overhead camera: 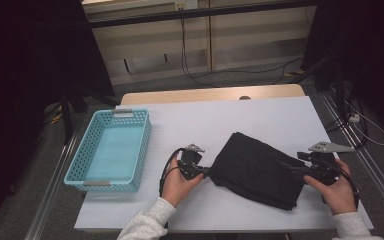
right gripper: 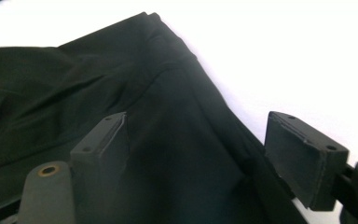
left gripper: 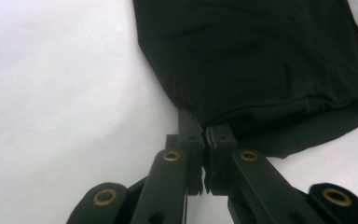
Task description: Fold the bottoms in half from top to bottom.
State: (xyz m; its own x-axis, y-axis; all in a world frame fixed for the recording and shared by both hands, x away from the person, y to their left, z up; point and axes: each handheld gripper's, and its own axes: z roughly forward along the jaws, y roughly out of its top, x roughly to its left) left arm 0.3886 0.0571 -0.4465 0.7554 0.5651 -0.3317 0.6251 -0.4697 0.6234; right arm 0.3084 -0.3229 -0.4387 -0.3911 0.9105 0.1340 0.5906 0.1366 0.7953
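A folded black cloth [overhead camera: 257, 170] lies on the white table [overhead camera: 220, 125], right of centre. My left gripper [overhead camera: 207, 172] is shut on the cloth's left corner; in the left gripper view the jaws pinch the dark hem [left gripper: 205, 126]. My right gripper [overhead camera: 289, 167] stands open at the cloth's right edge. In the right gripper view its pads [right gripper: 109, 140] sit wide apart over the black cloth [right gripper: 121, 107], one pad above the fabric and the other past its edge over the white surface.
A turquoise perforated basket [overhead camera: 92, 150] sits empty at the table's left edge. Bare white surface stretches behind the cloth. Past the far edge a wooden tabletop strip [overhead camera: 215, 93] shows, with cables on the floor behind.
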